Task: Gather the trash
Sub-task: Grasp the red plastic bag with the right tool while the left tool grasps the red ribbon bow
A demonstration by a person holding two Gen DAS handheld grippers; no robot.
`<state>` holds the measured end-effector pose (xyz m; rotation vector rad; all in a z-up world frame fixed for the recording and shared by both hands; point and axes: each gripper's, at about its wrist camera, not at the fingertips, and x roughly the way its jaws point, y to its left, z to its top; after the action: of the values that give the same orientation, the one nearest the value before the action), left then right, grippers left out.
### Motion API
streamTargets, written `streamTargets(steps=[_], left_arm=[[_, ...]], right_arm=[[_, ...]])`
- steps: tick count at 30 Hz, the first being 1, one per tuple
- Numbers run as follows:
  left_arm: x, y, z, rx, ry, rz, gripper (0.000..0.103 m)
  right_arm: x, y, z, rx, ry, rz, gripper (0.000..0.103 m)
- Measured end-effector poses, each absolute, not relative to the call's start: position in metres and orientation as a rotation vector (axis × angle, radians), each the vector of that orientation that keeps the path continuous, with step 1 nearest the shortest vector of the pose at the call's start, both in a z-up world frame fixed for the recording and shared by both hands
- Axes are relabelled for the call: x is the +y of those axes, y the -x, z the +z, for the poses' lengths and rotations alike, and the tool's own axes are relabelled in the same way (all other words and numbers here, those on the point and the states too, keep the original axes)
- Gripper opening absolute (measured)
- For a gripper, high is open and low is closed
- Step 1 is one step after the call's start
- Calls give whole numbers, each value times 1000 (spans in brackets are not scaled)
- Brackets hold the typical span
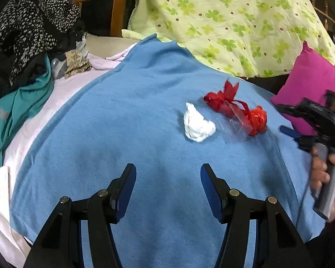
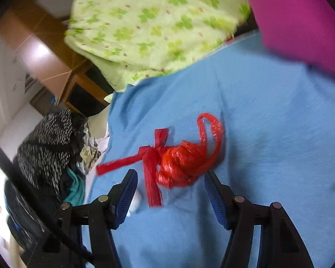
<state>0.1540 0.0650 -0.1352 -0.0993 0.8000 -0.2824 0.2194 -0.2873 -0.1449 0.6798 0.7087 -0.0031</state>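
**Red ribbon bundle just ahead of the right tool**

Bedding filled the left wrist view: a blue blanket (image 1: 145, 116) was spread over a bed, with a green clover-print quilt (image 1: 234, 17) heaped at the far side, a magenta pillow (image 1: 312, 84) at the far right and a pile of clothes (image 1: 33, 33) at the far left. On the blanket, right of centre, lay a crumpled white tissue (image 1: 197, 124) and, just to its right, a red ribbon bundle (image 1: 236, 109) with some clear film beside it. The left tool (image 1: 168, 192) hung over bare blanket with its jaws about half apart and nothing between them; both scraps lay well ahead of it, toward the far right. The right tool (image 1: 289, 130), held in a hand (image 1: 328, 174) at the right edge, was blurred but clearly nearer the red bundle.

Blue blanket again filled the right wrist view, smeared by motion. The right tool (image 2: 170, 192) had its jaws about half apart and empty, and the red ribbon bundle (image 2: 178, 165) sat just beyond the tips, centred on the gap, its crumpled mass running roughly crosswise, with a ribbon tail reaching back between the jaws. A white scrap behind the left finger, probably the tissue, was mostly hidden. I judged the right hand better placed for the bundle. No bin was visible.
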Motion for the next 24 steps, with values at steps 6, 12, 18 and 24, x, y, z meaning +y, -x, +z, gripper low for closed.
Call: streamTargets(steps=[6,12,18,24], left_arm=[[56,-186,-101,731,68,-316,65],[20,-224,-80,698,55,-383,68],[-15,-230,-83,734,65,-456,68],[-35,-229,-90,764,36,-455,68]], right_arm=[[-296,-275,-186,803,-836,-37,66],[-295,-291,-198,819,-794,-72,51],[-312,-274,-182,751,-799,-99,49],[-330,-240,-147,677,-754,-116,49]])
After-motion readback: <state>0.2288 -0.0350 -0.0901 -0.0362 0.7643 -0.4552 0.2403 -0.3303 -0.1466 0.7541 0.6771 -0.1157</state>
